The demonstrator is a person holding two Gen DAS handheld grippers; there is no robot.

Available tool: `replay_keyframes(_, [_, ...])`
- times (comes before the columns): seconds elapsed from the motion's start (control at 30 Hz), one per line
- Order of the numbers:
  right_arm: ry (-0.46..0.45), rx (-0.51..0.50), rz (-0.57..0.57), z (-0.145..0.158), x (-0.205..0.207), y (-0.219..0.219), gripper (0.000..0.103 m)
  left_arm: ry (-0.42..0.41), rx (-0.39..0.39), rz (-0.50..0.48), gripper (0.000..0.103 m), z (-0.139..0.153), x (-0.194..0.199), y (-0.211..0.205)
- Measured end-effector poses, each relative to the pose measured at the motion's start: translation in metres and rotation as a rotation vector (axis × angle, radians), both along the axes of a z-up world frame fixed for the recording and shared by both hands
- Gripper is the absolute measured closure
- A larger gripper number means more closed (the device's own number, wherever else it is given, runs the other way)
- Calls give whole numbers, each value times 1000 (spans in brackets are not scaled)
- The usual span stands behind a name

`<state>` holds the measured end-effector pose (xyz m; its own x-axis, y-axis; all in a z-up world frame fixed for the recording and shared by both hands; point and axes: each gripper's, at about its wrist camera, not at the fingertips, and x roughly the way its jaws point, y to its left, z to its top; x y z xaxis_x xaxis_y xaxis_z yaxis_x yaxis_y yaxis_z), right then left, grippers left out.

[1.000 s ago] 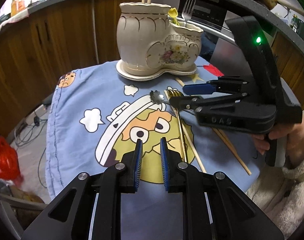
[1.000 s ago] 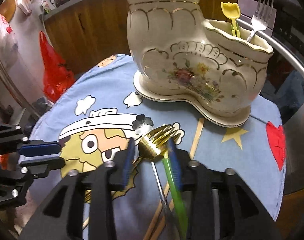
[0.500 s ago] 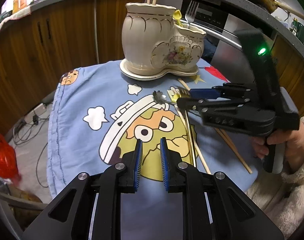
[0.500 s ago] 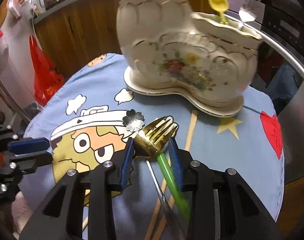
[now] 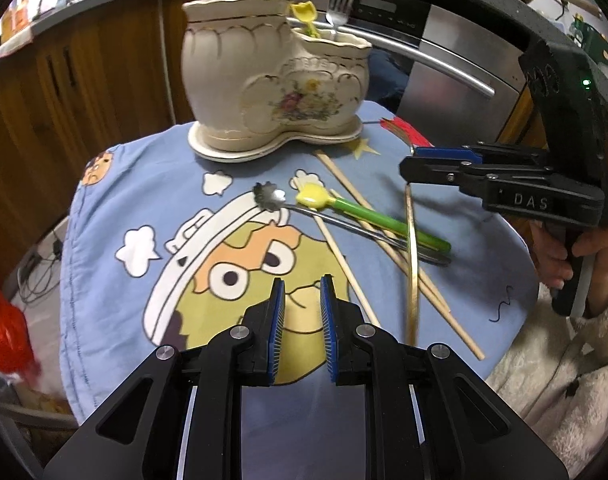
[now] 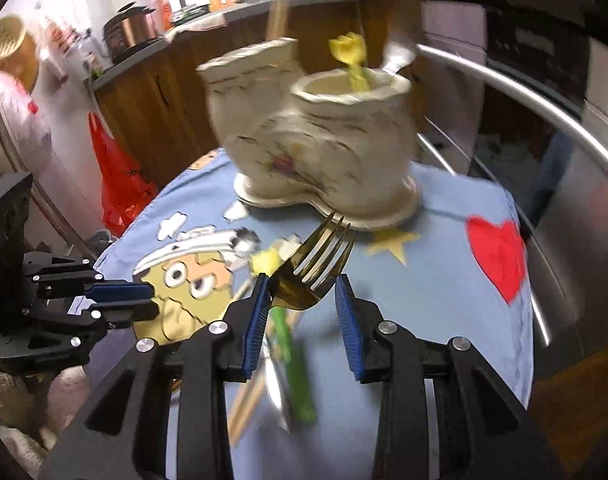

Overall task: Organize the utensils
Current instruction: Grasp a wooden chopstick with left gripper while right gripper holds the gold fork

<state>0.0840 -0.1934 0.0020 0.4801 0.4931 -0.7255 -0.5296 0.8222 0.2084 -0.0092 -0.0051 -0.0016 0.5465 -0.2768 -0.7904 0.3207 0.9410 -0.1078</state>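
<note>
A: From the left wrist?
B: The left claw (image 5: 300, 322) hovers above the blue cloth (image 5: 116, 208) near its front edge, slightly parted, holding nothing. The right claw (image 5: 413, 160) lifts a gold fork (image 5: 411, 256) off the surface, handle hanging down toward the chopsticks (image 5: 387, 248).

A: And the right wrist?
B: The fork (image 6: 309, 268) leans against one pad, the other stands clear; whether it is clamped, I can't tell. Tines point up at the cream boot-shaped holder (image 6: 315, 140) at the far edge.

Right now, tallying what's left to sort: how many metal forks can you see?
2. A gold fork is held in the right gripper; a silver fork stands in the ceramic holder's lower compartment. Others may hide inside.
</note>
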Motion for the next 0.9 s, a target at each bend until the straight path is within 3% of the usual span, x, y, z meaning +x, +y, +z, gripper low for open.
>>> replay_keyframes(0.17, [59,7,-28,-14,12,-19,71,41,-24,-15,84,-5,10,-15])
replay_keyframes(0.3, [124,56,33,-24,18,-24,71,101,-42,-19,84,-15,22,-30])
replay_keyframes(0.43, [132,62,78,-27,20,-31,71,114,18,-10,85,-20,27,-44])
replay_keyframes(0.5, [130,54,72,-27,20,-34,71,110,53,-7,94,-21,27,-45])
replay_keyframes(0.9, [138,-15,40,-31,19,-41,70,125,120,-45,99,-16,4,-22])
